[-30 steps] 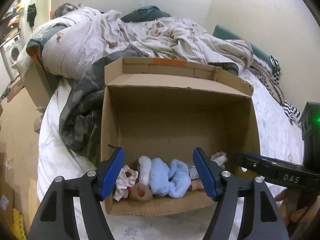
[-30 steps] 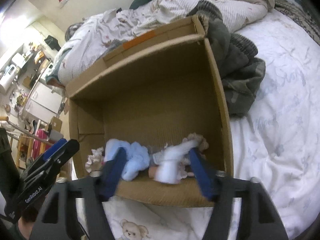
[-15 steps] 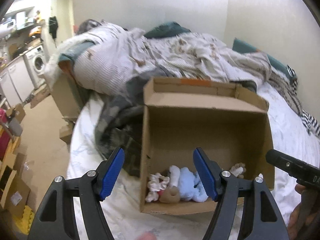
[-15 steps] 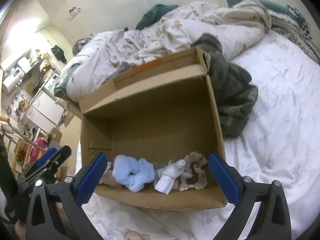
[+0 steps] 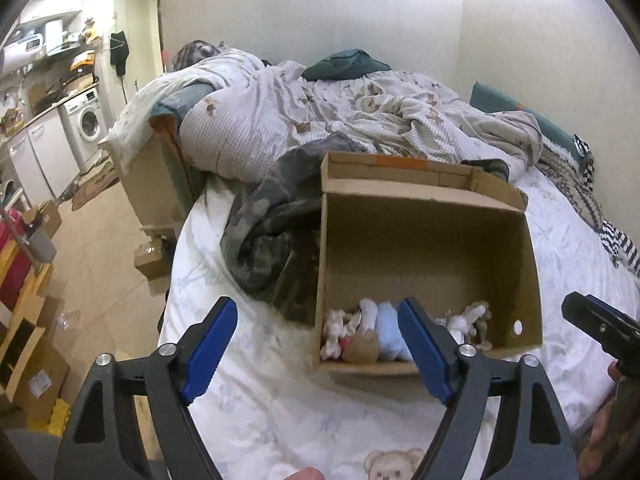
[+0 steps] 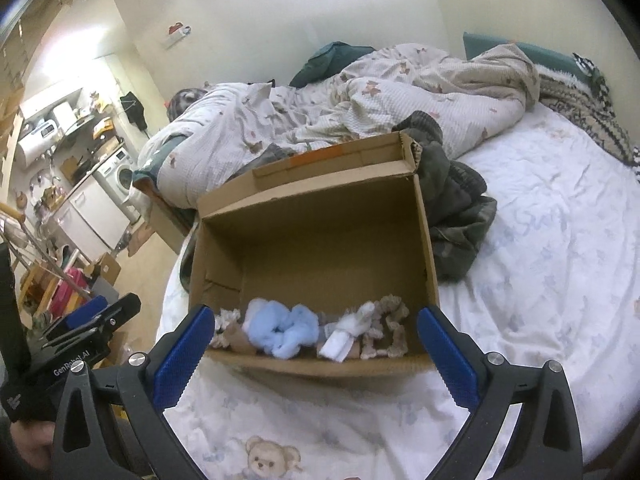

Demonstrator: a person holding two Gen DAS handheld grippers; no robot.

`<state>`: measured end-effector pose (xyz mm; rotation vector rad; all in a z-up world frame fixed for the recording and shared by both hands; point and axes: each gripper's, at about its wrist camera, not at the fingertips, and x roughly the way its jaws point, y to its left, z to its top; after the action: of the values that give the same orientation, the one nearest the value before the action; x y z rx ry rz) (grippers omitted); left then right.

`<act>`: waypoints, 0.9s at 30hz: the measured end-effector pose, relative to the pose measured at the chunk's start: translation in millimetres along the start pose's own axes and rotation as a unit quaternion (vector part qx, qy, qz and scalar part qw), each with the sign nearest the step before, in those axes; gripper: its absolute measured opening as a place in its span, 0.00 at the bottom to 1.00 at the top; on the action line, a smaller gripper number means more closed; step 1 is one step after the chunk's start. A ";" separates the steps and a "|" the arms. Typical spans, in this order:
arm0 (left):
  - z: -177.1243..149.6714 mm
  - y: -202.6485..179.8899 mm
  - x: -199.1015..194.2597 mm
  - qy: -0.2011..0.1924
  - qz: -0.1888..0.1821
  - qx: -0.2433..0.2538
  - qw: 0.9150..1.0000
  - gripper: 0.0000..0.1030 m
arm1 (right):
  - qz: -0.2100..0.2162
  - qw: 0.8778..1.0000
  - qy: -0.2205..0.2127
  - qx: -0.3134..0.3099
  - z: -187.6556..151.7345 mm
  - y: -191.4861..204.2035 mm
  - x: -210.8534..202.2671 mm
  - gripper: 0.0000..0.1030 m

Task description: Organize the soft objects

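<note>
An open cardboard box (image 5: 432,236) (image 6: 320,248) stands on the bed. Along its near wall lie several soft items: a fluffy light-blue one (image 6: 280,330) (image 5: 389,330), a white one (image 6: 346,336) (image 5: 368,311), a beige crocheted one (image 6: 390,330) and a frilly cream one (image 5: 334,328). My left gripper (image 5: 316,350) is open and empty, held back from the box's near left corner. My right gripper (image 6: 312,356) is open wide and empty, just before the box's near wall. Each gripper shows at the edge of the other's view.
A dark camouflage garment (image 5: 272,236) (image 6: 456,208) lies bunched against the box's side. A rumpled bear-print duvet (image 5: 340,120) is heaped behind it. White bear-print sheet (image 6: 540,272) spreads to the right. Off the bed's left are floor, cardboard boxes (image 5: 32,364) and a washing machine (image 5: 86,126).
Both grippers have pulled back and up from the box. The right gripper opened and let go of the white soft item, which now lies in the box. The left gripper swung left.
</note>
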<state>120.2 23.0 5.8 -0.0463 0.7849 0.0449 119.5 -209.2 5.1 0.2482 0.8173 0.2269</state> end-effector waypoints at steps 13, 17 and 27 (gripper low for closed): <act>-24.6 0.1 -18.1 0.006 -0.024 0.007 1.000 0.96 | -0.011 1.000 -0.001 -0.027 -32.2 16.0 -12.0 1.00; -25.5 -4.3 -14.4 0.007 -0.025 0.017 1.000 0.97 | -0.021 0.999 0.001 -0.025 -32.6 15.4 -6.0 1.00; -25.6 -8.4 -15.8 0.002 -0.027 0.022 0.999 0.97 | -0.037 0.999 0.003 -0.026 -33.1 15.0 -1.8 1.00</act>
<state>91.5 12.7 -0.9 -0.0270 0.7890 -0.0243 92.3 -191.2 -10.9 0.1675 0.8240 0.1793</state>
